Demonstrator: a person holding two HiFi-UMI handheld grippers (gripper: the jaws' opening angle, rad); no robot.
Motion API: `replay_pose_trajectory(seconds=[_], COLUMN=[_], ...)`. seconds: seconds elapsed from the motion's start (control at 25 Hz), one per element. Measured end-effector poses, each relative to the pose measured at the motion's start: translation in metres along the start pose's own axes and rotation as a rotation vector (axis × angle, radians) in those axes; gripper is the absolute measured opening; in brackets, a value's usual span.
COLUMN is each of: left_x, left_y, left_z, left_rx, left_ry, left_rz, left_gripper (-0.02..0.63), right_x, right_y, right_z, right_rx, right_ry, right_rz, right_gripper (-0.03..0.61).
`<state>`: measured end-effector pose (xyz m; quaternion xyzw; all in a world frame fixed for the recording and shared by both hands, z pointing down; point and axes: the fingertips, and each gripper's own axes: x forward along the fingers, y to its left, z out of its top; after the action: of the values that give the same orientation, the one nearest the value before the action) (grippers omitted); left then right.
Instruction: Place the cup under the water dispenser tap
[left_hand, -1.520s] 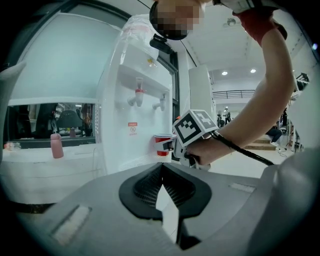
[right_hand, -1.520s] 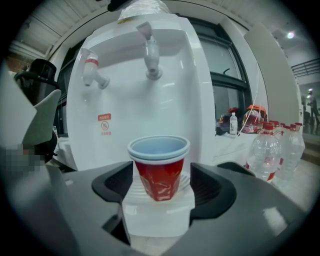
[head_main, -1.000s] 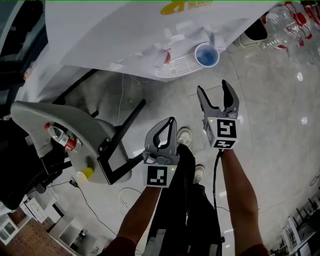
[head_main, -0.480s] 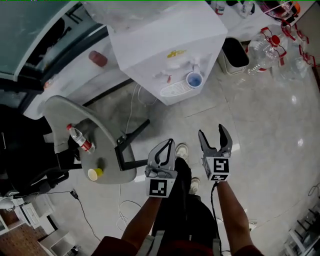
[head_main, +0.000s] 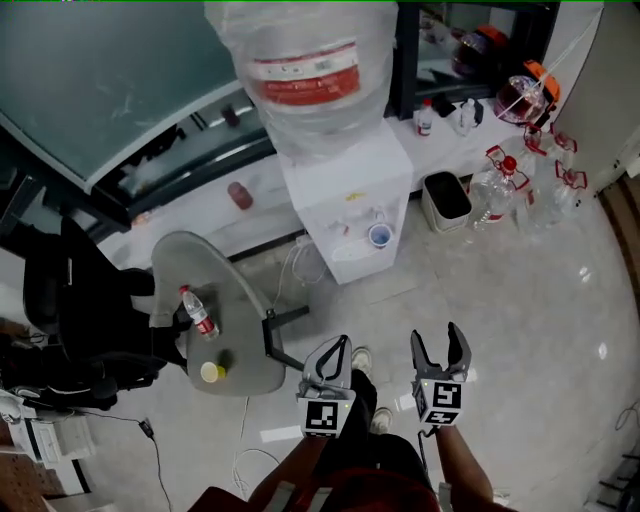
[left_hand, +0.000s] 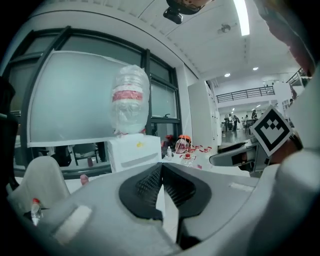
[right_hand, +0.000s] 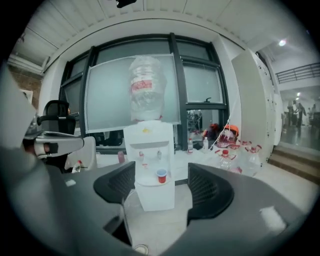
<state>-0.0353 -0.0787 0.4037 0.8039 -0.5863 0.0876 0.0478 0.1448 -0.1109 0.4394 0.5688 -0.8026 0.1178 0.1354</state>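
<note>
1. A pale, glossy floor filled most of the head view, reflecting the ceiling lights.
2. A white water dispenser stood against a low ledge beneath a large frosted window. A big plastic-wrapped bottle sat upside down on top of it.
3. The cup stood upright on the dispenser's drip tray. In the right gripper view it appeared red and sat directly below the tap on that view's right side.
4. To the dispenser's right were a dark bin and a cluster of empty clear jugs with red caps.
5. To its left stood a grey round table holding a small water bottle and a yellow cup. A black office chair was beyond the table.
6. Both grippers were held side by side low in the head view, on bare forearms. They pointed toward the dispenser and were well apart from it.
7. The left gripper had its two jaws pressed together with nothing caught between them. Its own view showed the ribbed pads meeting.
8. The right gripper had its jaws spread wide and easing inward, with nothing between them. Its own view framed the distant dispenser and the cup in the gap.
</note>
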Motion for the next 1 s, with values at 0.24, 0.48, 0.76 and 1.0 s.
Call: replay_pose_trajectory(seconds=[0.24, 0.48, 0.76, 1.0], left_x=[-0.042, -0.087, -0.127, -0.134], left_y=[-0.006, -0.015, -0.020, -0.025], left_z=[0.070, 0.140, 0.203, 0.212], left_rx=[0.027, 0.056, 0.102, 0.120], left_ry=[-0.088, -0.190, -0.322, -0.346], left_rz=[0.004, -0.014, 0.013, 0.012], left_gripper=[-0.002, -0.002, -0.002, -0.002], right_x=[-0.067, -0.137, -0.178, -0.183], right_y=[0.001, 0.009, 0.025, 0.027], right_z=[0.093, 0.161, 0.194, 0.191], right_rx=[-0.057, -0.095, -0.158, -0.171], right_ry=[-0.145, -0.302, -0.383, -0.386], right_rz=[-0.025, -0.024, -0.036, -0.032], right_gripper=[0.325, 0.325, 0.325, 0.310])
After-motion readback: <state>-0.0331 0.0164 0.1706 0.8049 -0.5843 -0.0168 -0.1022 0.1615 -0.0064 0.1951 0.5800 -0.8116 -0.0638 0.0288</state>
